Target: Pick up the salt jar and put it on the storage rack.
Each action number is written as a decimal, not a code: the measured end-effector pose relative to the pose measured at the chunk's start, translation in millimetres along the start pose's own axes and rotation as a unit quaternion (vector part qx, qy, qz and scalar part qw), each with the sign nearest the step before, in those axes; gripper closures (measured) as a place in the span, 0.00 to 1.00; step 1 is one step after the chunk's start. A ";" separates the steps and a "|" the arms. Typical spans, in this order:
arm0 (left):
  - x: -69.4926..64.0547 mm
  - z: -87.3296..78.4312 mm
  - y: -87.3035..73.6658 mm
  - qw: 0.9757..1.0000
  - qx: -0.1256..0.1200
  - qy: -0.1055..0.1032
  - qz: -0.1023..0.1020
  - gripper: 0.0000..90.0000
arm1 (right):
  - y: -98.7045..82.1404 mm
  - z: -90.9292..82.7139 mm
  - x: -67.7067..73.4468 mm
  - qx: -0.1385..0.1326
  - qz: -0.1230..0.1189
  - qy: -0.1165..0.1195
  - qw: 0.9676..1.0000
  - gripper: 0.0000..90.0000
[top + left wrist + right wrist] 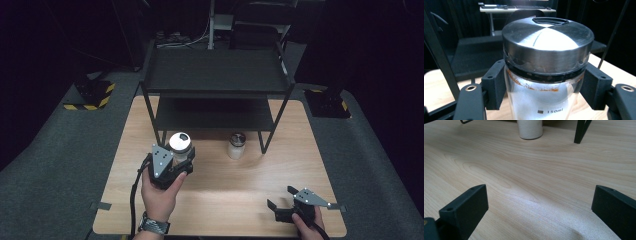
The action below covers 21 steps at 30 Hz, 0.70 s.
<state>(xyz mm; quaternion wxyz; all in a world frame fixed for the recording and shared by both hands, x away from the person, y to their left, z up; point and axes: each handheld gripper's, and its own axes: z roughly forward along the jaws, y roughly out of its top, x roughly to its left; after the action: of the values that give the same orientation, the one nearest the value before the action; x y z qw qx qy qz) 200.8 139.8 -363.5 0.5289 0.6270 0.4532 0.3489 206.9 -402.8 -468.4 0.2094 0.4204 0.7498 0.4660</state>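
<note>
The left gripper [544, 92] clamped a clear glass jar with brushed-steel lid [547, 45] before the black two-tier metal rack [215, 85], while the right gripper [539, 212] stood wide, empty.

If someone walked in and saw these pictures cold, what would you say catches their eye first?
Most striking is the jar with the steel lid, clamped between the jaws of the left gripper in front of the black two-tier shelf; its glass shows white contents and a reddish ring under the lid. A second jar stands alone on the wooden table near the shelf's right front leg. The right gripper rests open at the table's near right corner.
</note>
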 end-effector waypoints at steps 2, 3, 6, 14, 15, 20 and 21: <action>0.2 0.6 5.0 1.000 -0.005 0.003 0.001 0.35 | -0.3 0.1 -0.8 -0.001 0.001 0.001 1.000 0.00; 0.8 0.9 7.6 1.000 -0.007 0.004 0.001 0.35 | -0.2 0.1 -0.9 -0.001 0.001 0.001 1.000 0.00; 1.0 1.4 14.9 1.000 -0.012 0.008 0.004 0.35 | 0.0 0.2 -1.2 0.000 0.001 0.001 1.000 0.00; 1.1 2.0 34.5 0.999 -0.027 0.015 0.014 0.35 | 0.0 0.2 -1.7 0.000 0.002 0.002 1.000 0.00; 1.1 2.4 37.3 0.999 -0.030 0.016 0.015 0.35 | 0.0 0.2 -1.7 0.000 0.002 0.001 1.000 0.00; 0.6 3.7 48.5 0.999 -0.036 0.018 0.019 0.35 | -0.2 0.2 -1.9 -0.001 0.004 0.002 1.000 0.00; 0.3 3.8 51.1 0.999 -0.039 0.018 0.020 0.35 | -0.2 0.1 -2.1 -0.001 0.004 0.002 1.000 0.00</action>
<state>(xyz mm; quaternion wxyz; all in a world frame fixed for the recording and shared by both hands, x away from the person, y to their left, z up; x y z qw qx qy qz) 214.6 137.2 -314.2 0.5376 0.6085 0.4360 0.3881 208.0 -404.5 -468.8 0.2064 0.4225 0.7479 0.4686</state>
